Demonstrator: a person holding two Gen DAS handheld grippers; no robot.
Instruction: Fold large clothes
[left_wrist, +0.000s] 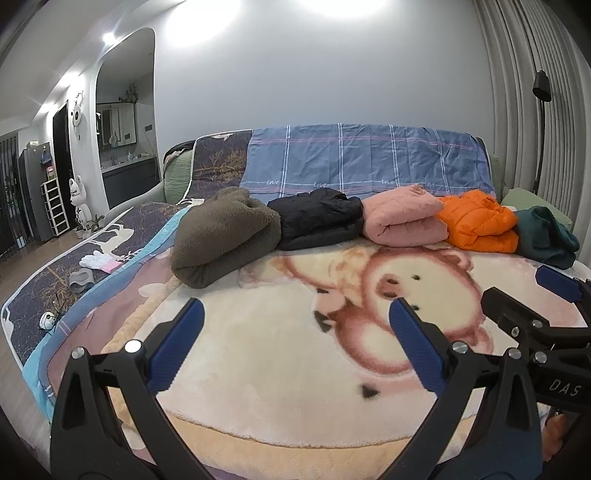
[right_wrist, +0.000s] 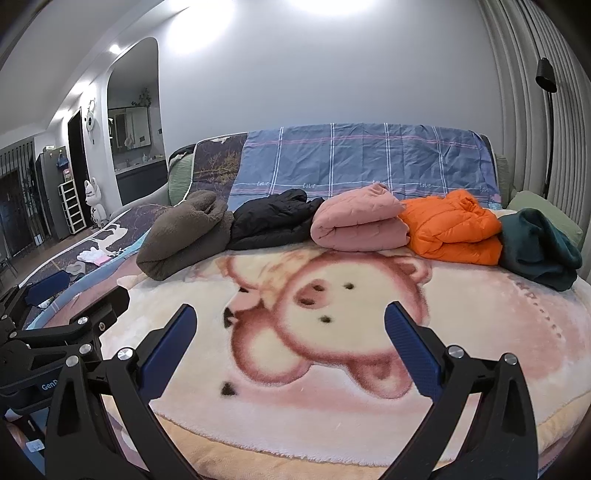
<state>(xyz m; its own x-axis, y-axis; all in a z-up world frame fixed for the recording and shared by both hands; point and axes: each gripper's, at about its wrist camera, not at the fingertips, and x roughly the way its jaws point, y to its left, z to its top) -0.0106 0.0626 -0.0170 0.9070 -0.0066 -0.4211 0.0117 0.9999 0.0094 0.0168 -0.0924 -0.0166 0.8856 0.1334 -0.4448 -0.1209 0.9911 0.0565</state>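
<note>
Several folded garments lie in a row at the back of the bed: an olive fleece, a black jacket, a pink quilted one, an orange puffer and a dark teal one. My left gripper is open and empty above the pig-print blanket. My right gripper is open and empty above the same blanket. Each gripper shows at the edge of the other's view, the right one and the left one.
A blue plaid sheet drapes the backrest. White gloves and small items lie on the dark patterned cover at the left. A floor lamp stands at the right by the curtain. A bear figure and shelf stand at far left.
</note>
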